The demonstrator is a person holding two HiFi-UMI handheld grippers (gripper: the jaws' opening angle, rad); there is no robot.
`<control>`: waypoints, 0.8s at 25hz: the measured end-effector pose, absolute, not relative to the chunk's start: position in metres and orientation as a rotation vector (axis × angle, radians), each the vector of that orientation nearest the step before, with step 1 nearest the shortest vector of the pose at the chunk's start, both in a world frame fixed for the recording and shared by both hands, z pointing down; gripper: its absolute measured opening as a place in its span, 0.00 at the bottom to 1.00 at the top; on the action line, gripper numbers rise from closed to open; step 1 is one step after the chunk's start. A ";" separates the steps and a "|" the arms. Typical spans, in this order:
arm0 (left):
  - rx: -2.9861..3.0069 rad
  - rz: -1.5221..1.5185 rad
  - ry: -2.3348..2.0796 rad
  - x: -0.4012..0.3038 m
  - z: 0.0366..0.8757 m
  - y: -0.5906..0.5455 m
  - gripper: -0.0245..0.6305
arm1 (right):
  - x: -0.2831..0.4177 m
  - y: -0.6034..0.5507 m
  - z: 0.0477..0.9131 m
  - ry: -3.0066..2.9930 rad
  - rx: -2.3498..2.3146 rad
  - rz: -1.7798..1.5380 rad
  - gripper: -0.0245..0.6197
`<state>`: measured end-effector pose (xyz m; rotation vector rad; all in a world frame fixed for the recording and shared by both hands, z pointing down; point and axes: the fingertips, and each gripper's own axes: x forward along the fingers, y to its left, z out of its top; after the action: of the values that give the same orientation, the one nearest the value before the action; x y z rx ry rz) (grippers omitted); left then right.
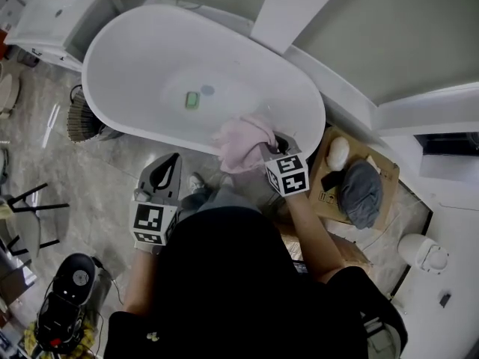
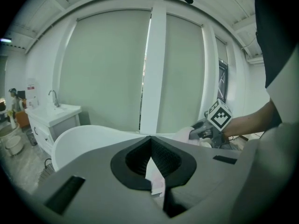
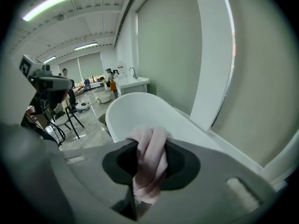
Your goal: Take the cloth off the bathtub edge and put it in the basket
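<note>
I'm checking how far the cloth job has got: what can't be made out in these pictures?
- Head view: whether the pink cloth rests on the bathtub rim; its folds and the right gripper hide the contact.
- Head view: the inside of the woven basket; the bathtub rim covers half of it.
- Head view: the small green item in the bathtub, too small to name.

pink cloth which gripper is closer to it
Right. The right gripper is shut on the pink cloth by the bathtub; the left gripper is apart, over the floor.
</note>
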<state>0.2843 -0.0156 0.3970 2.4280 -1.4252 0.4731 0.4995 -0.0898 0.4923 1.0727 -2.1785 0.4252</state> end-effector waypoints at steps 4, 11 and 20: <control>2.419 0.442 -1.461 0.283 0.382 -0.021 0.05 | 0.492 -0.094 0.446 -2.272 1.079 0.395 0.17; 2.386 0.396 -1.549 0.269 0.359 -0.018 0.05 | 0.472 -0.093 0.374 -2.446 1.063 0.347 0.17; 2.305 0.345 -1.696 0.248 0.336 -0.004 0.05 | 0.437 -0.086 0.327 -2.618 0.937 0.294 0.17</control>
<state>0.2479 -0.0042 0.3364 2.3052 -1.6961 0.3453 0.4365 -0.0861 0.3271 0.9368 -2.6177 0.2936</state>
